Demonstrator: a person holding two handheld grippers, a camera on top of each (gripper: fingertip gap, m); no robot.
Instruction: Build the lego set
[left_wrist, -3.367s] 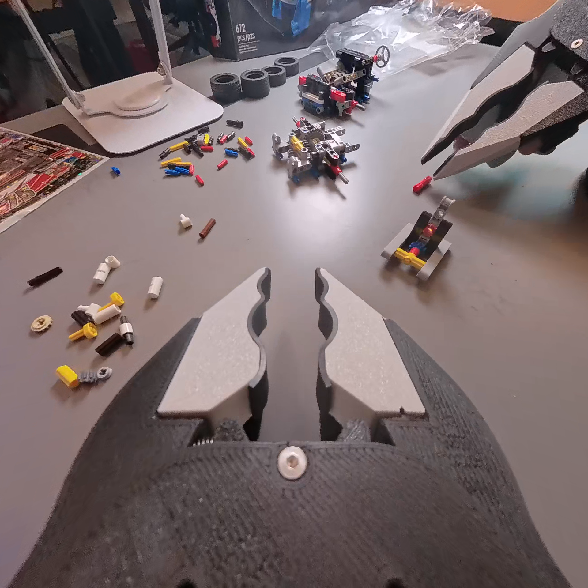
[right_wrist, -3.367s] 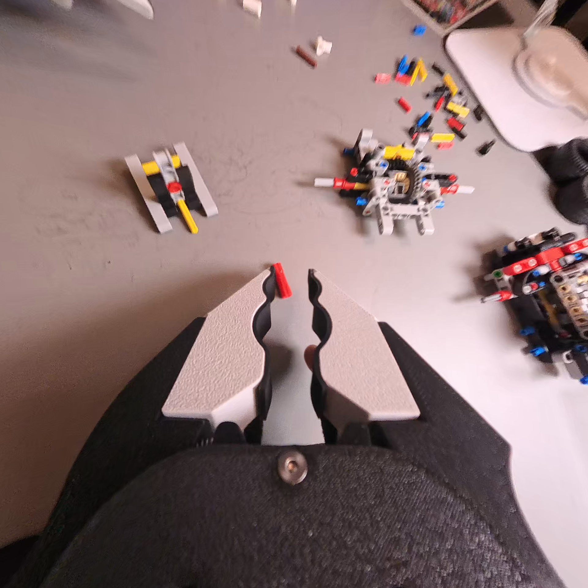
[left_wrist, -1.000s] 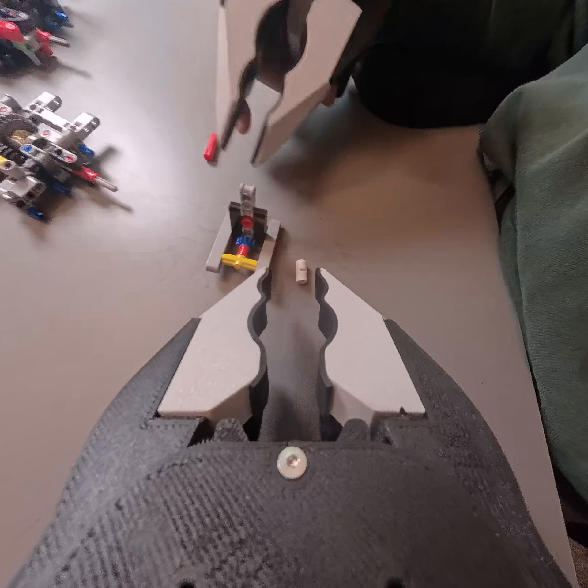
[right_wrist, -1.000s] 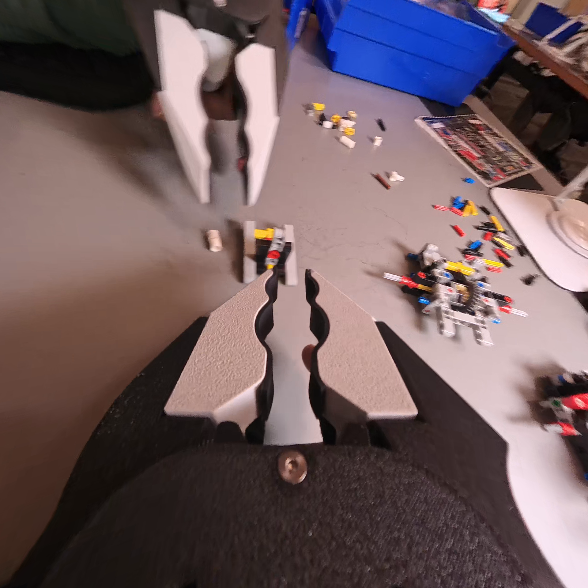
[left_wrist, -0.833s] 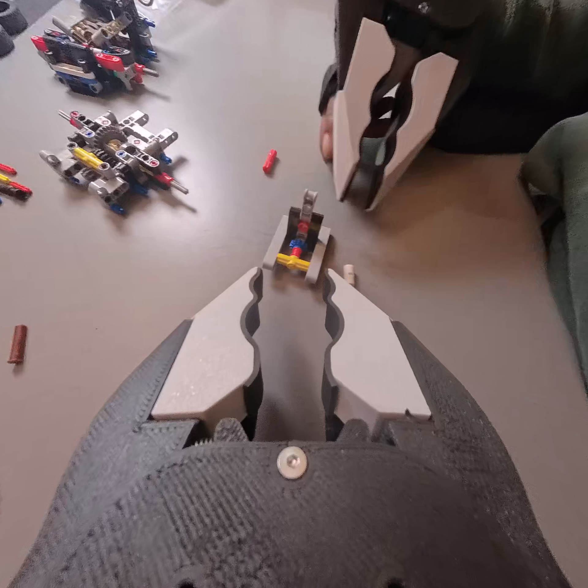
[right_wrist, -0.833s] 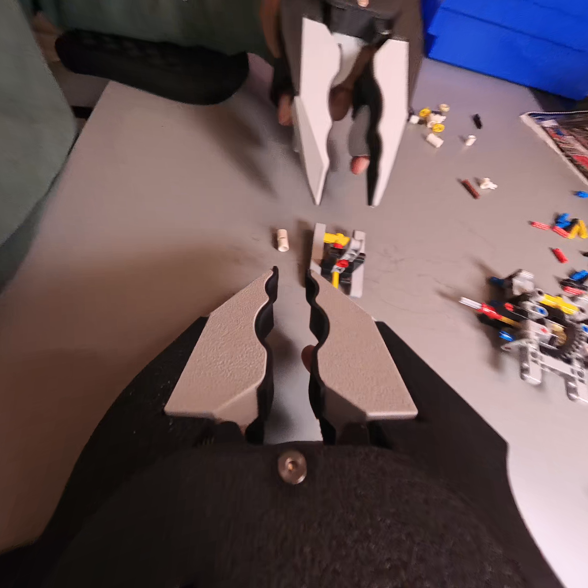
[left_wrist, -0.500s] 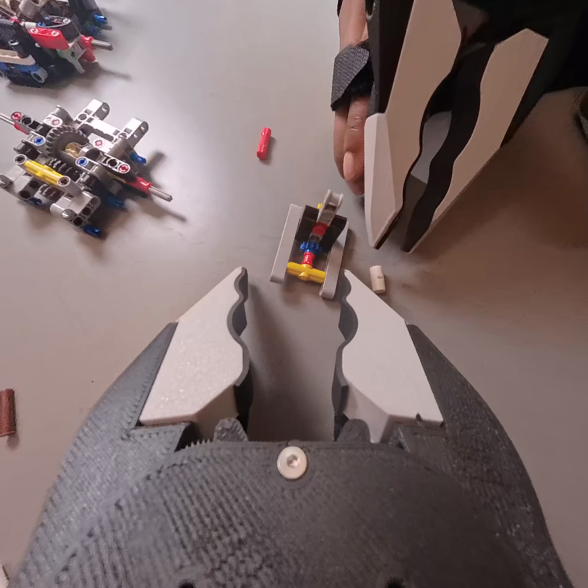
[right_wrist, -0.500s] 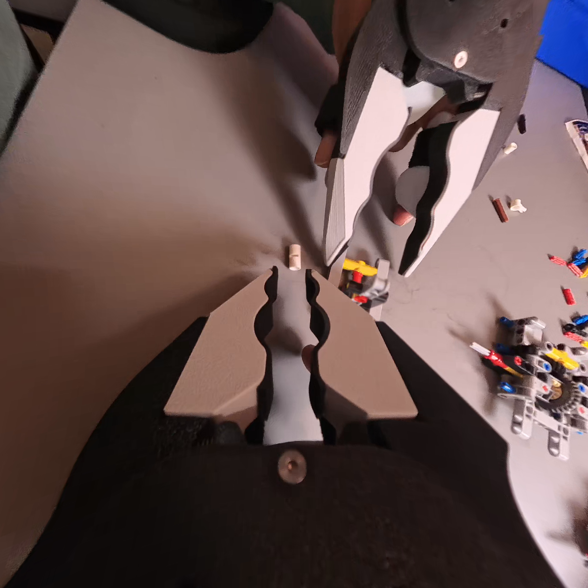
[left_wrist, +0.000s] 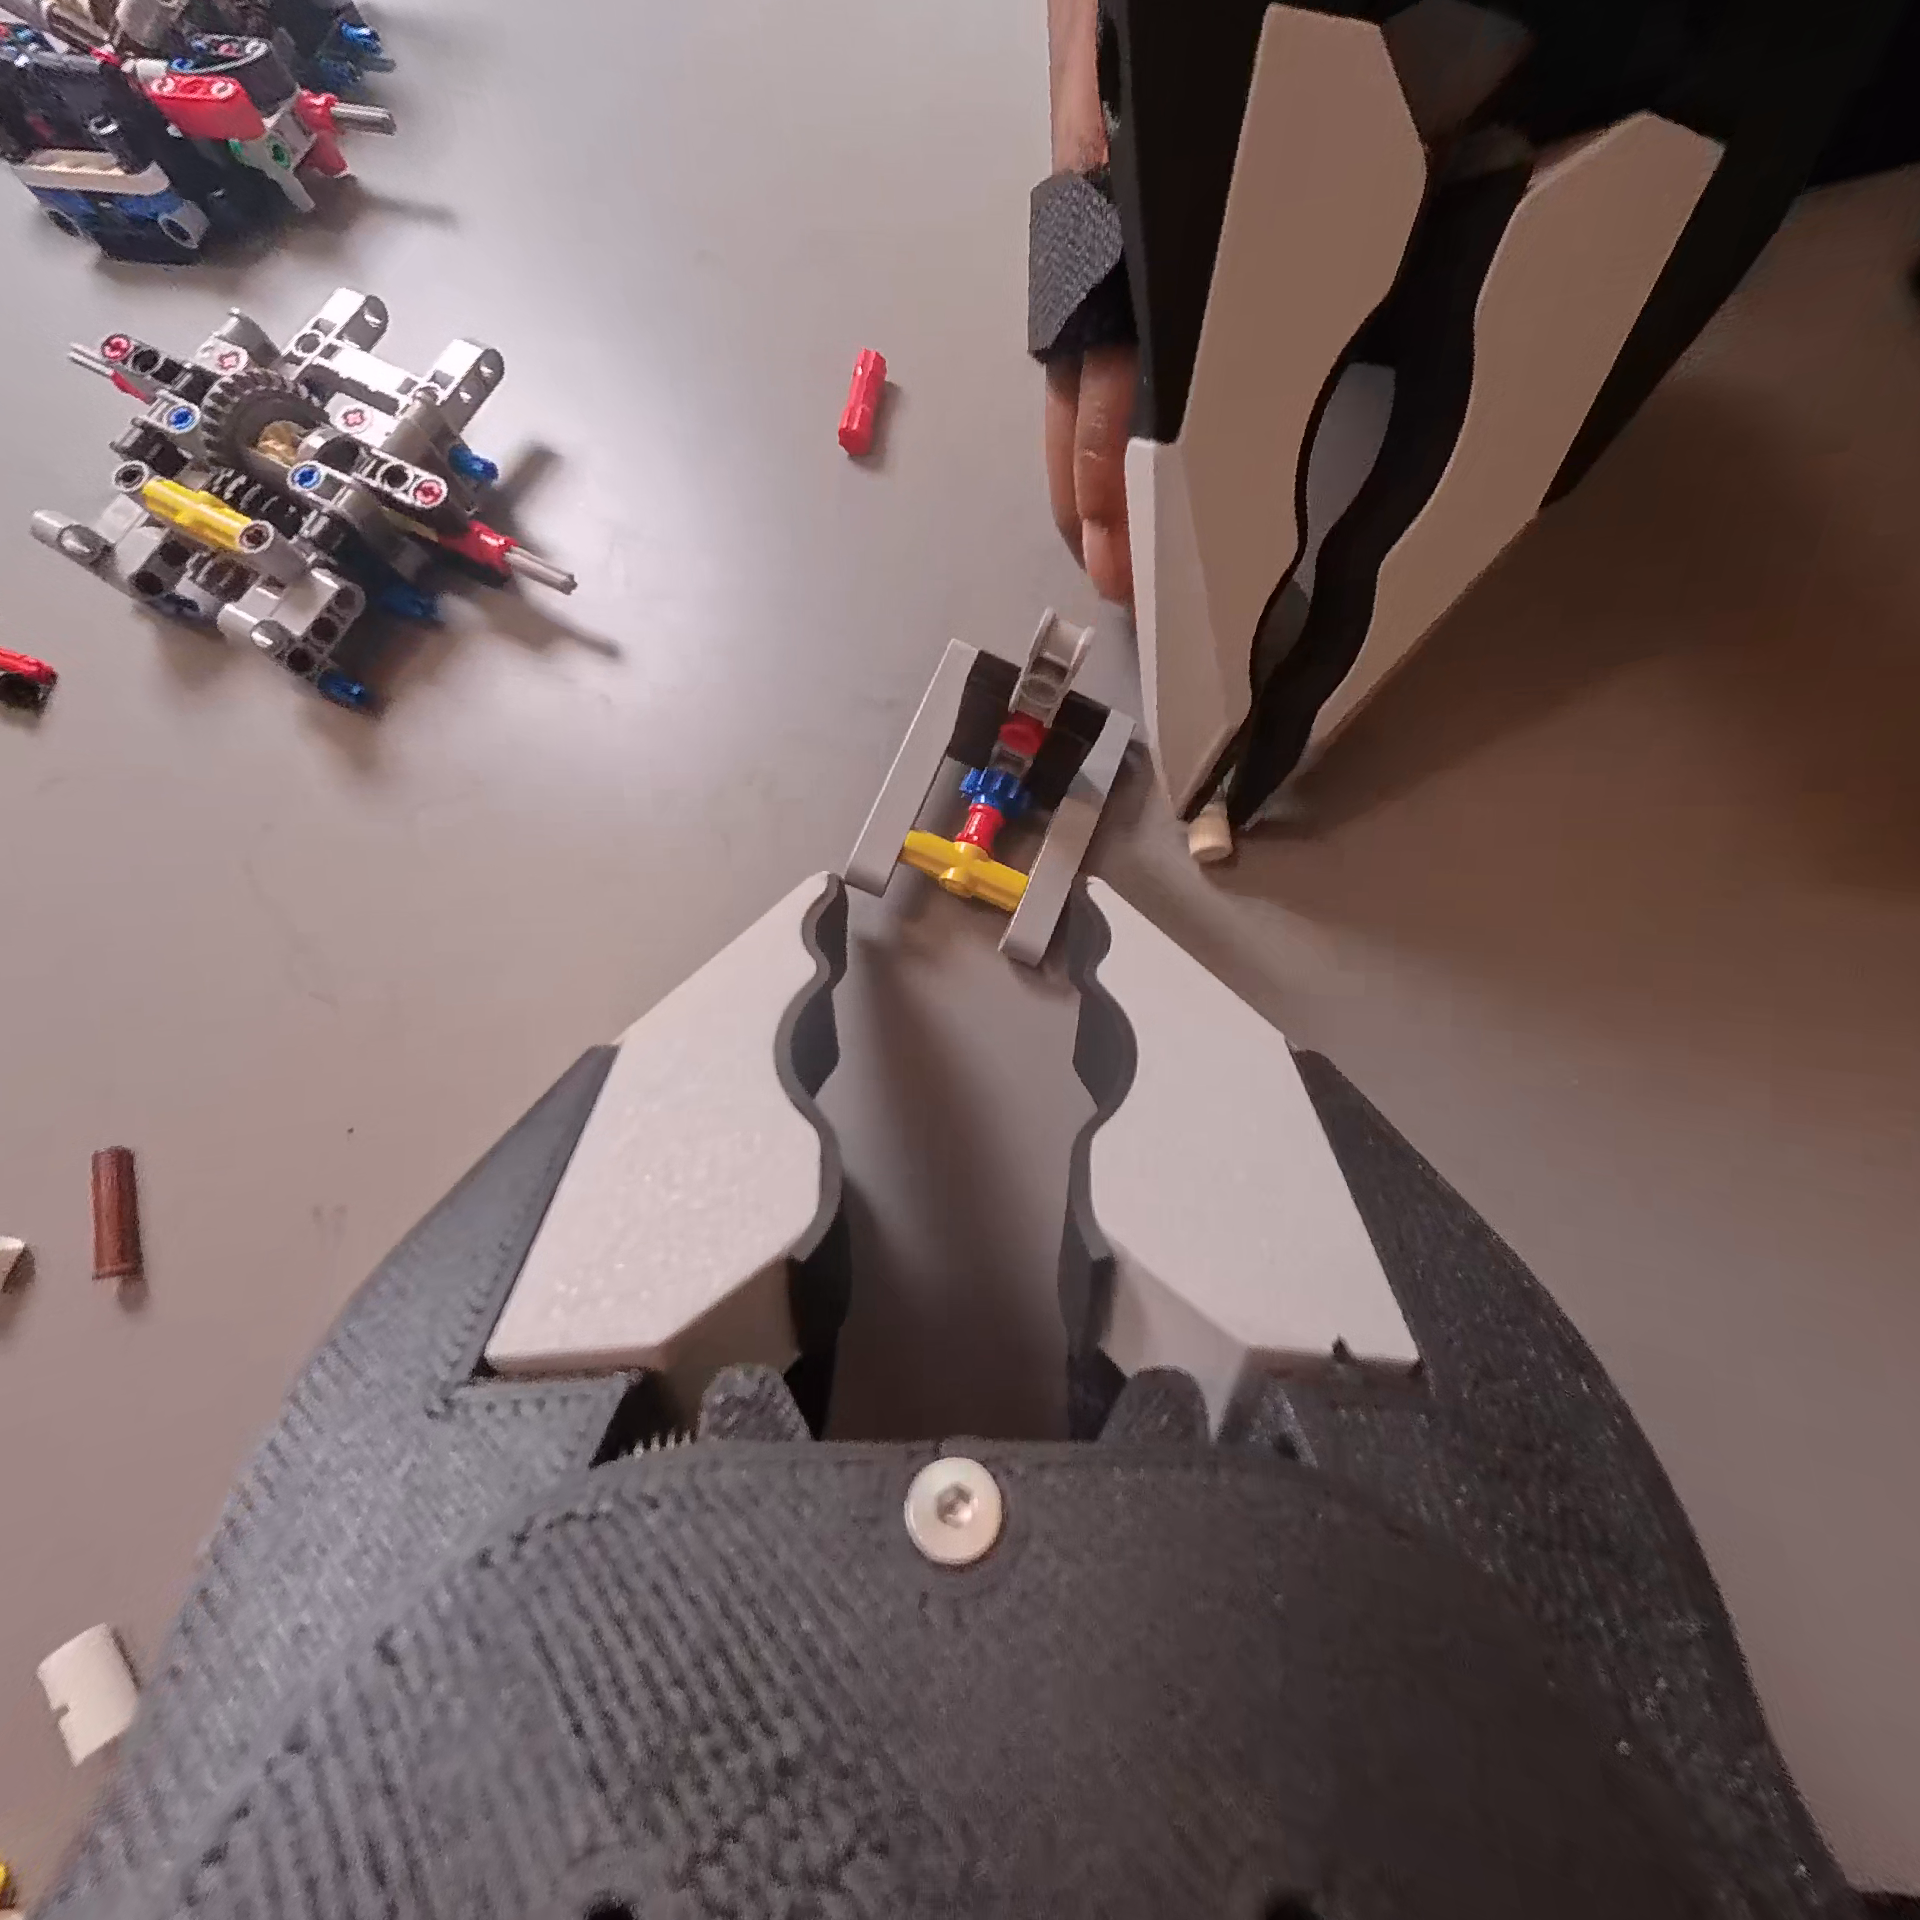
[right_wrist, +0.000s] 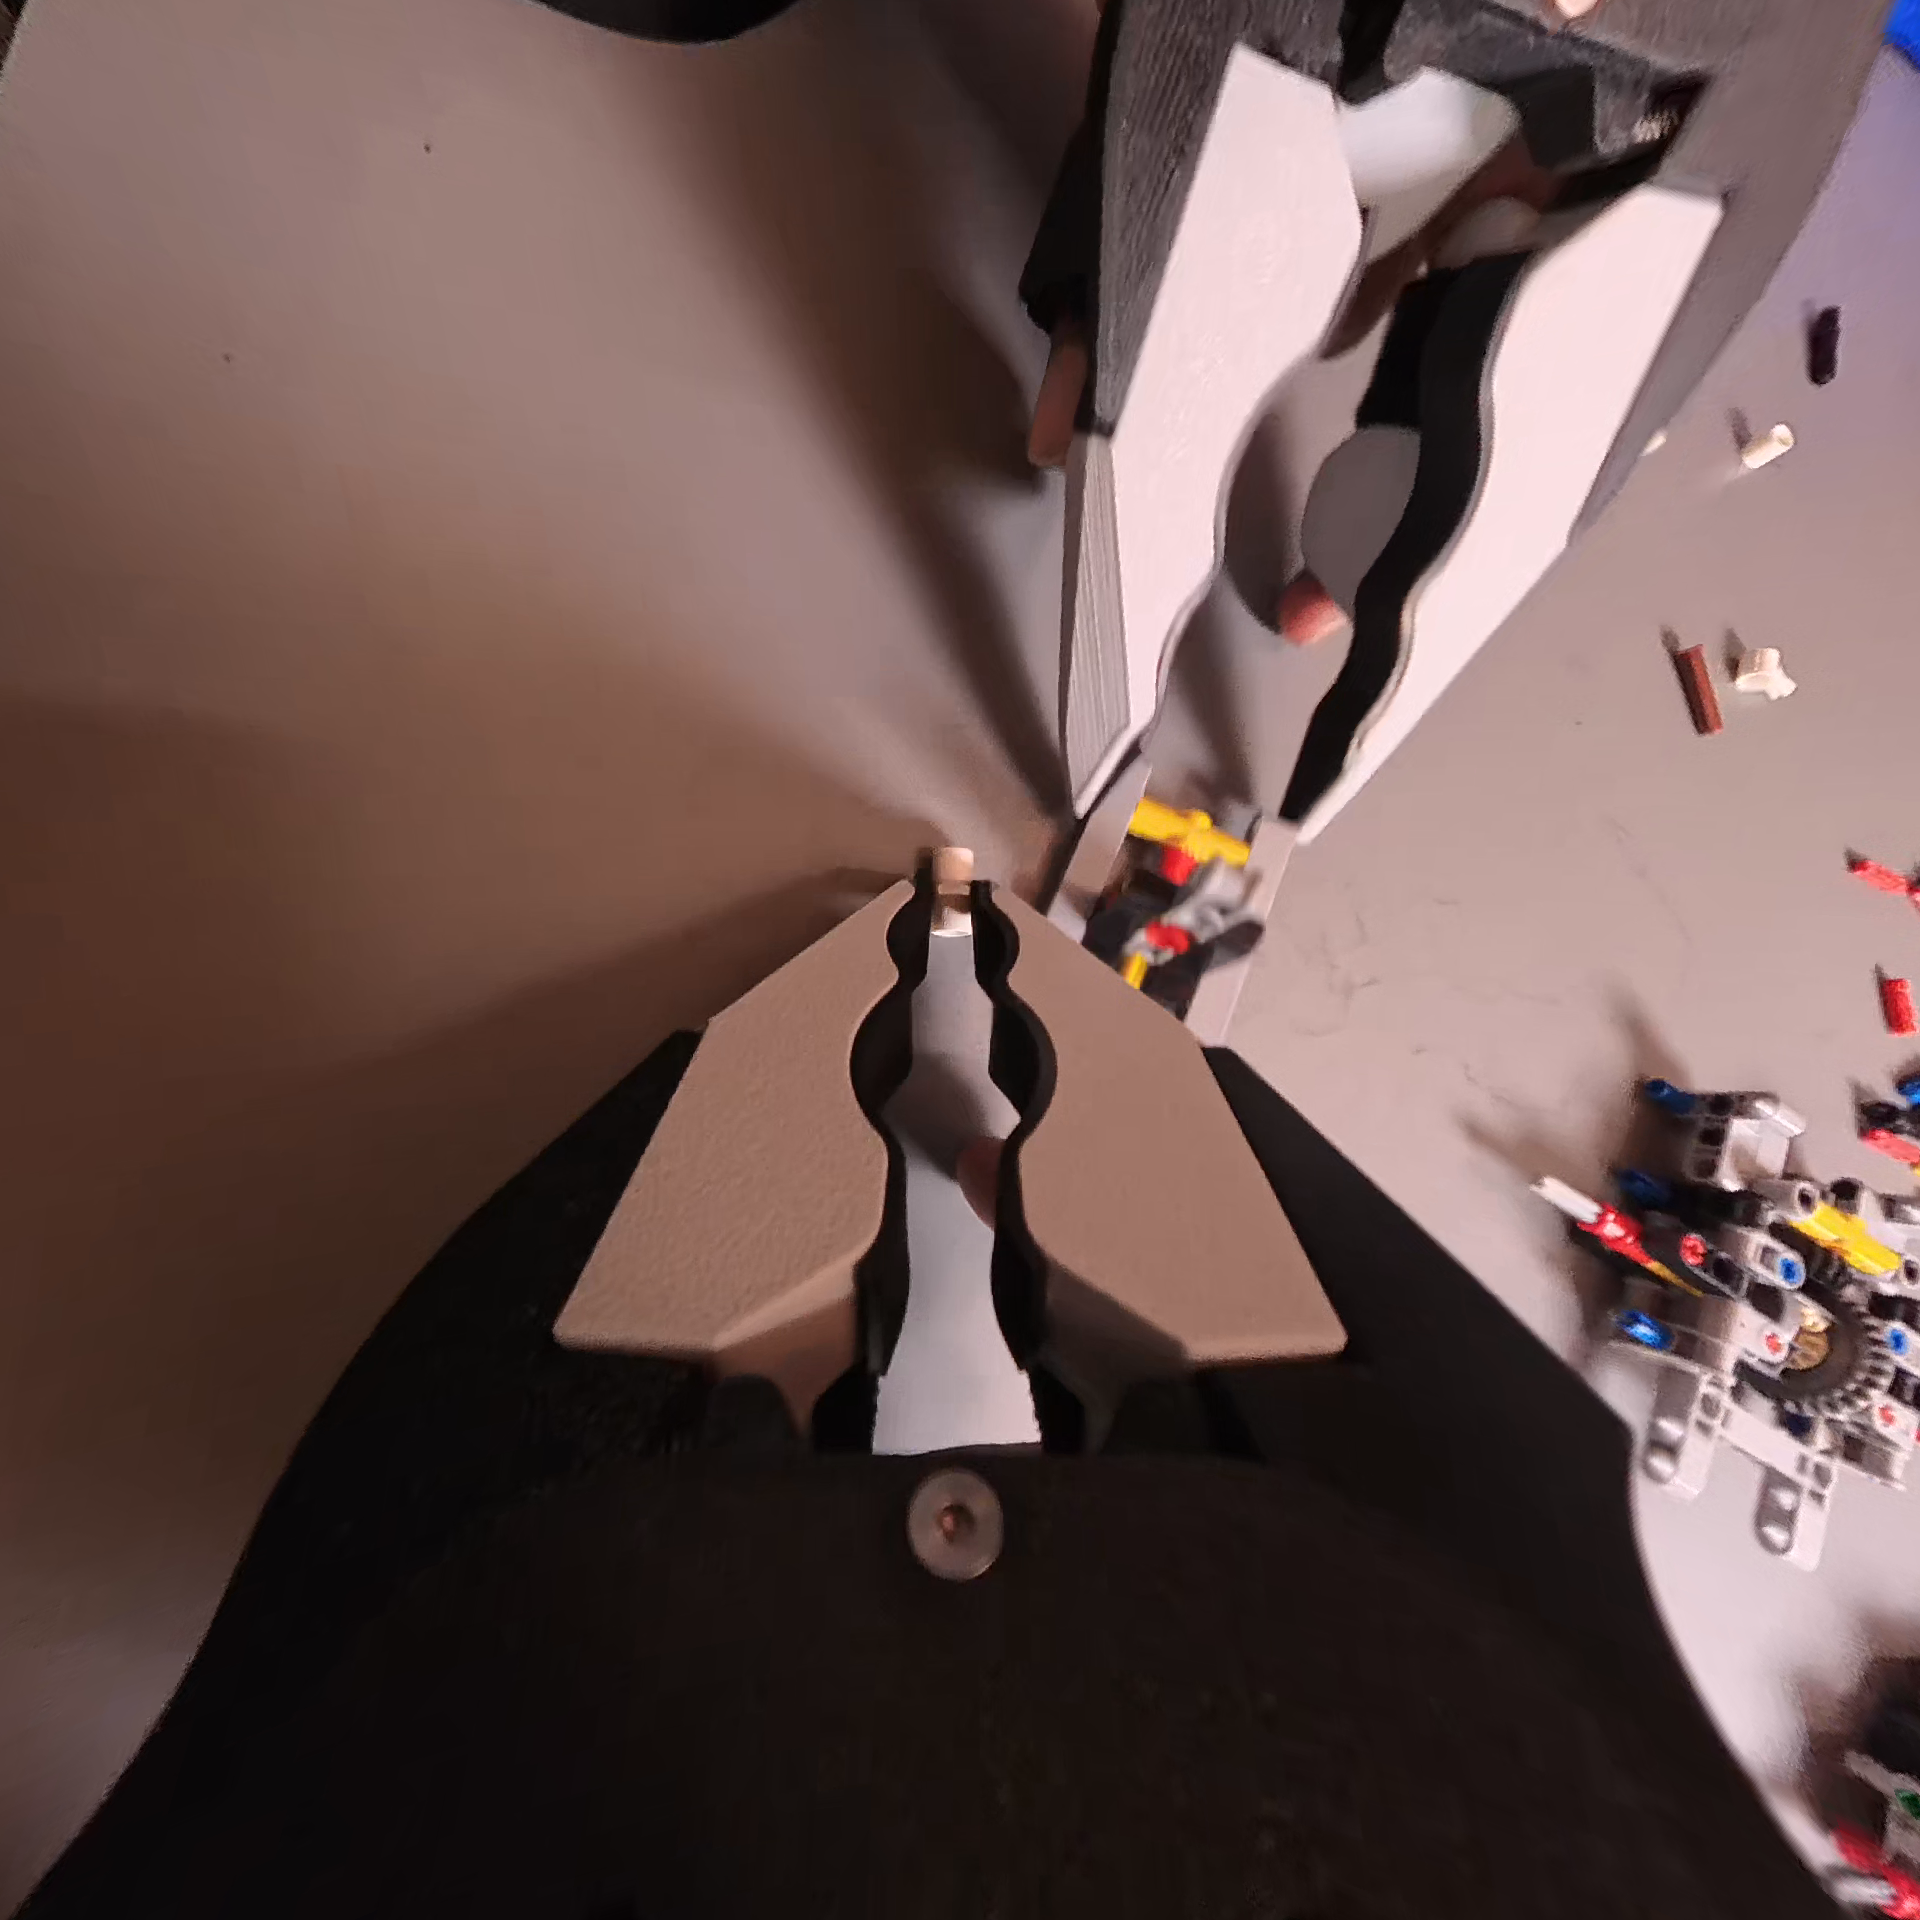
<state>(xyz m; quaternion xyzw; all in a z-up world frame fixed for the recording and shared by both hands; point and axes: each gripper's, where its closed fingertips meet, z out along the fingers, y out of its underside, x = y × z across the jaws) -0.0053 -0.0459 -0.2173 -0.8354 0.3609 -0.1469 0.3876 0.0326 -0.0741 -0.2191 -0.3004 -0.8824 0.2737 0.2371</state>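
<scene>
A small assembly (left_wrist: 987, 790) with two grey rails, a yellow axle, a red bush and a blue gear lies on the grey table (left_wrist: 520, 1039). My left gripper (left_wrist: 956, 904) is open, with its fingertips flanking the near ends of the rails. The right wrist view shows it from the front (right_wrist: 1184, 821), with the assembly (right_wrist: 1184, 894) below it. My right gripper (right_wrist: 951, 896) is shut on a small cream pin (right_wrist: 951, 868) at table level, just beside the assembly. The left wrist view also shows the right gripper (left_wrist: 1221, 816), with the pin (left_wrist: 1208, 836) at its tips.
A larger grey gear assembly (left_wrist: 301, 499) and a black, red and blue build (left_wrist: 177, 114) lie to the left. A red pin (left_wrist: 862, 400), a brown pin (left_wrist: 114, 1210) and a white piece (left_wrist: 88, 1704) lie loose. A person's fingers (left_wrist: 1091, 488) grip the right tool.
My left gripper came in over the small assembly, opened wider, then narrowed around its near end. My right gripper left the red pin, moved down to the cream pin and closed on it.
</scene>
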